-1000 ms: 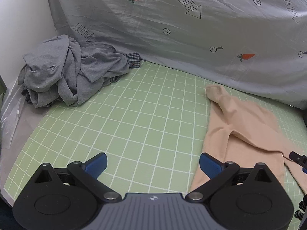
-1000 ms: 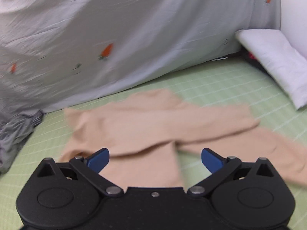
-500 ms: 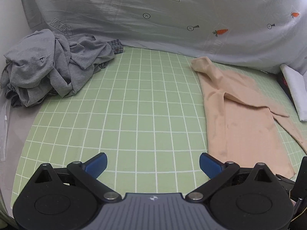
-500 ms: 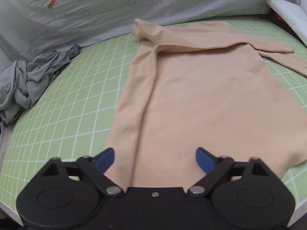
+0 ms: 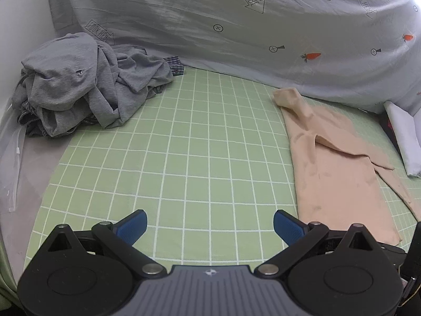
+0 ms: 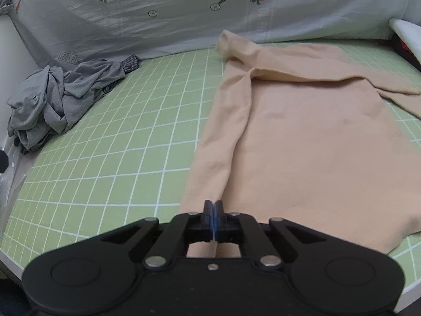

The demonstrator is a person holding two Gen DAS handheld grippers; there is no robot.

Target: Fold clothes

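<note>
A beige long-sleeved garment lies spread flat on the green grid mat, collar toward the far side, one sleeve folded across the chest. My right gripper is shut at the garment's near left hem, where a raised fold of the fabric runs straight into the pads. In the left wrist view the same garment lies to the right. My left gripper is open above bare mat, to the left of the garment's near corner, with nothing between its fingers.
A heap of crumpled grey clothes sits at the far left of the mat, also seen as the grey heap. A grey carrot-print sheet rises behind. White folded fabric lies at the right edge, a clear plastic bag at the left.
My right gripper has gone from open to shut at the garment's near hem. The left gripper stayed open and shifted slightly, so the grey heap looks closer.
</note>
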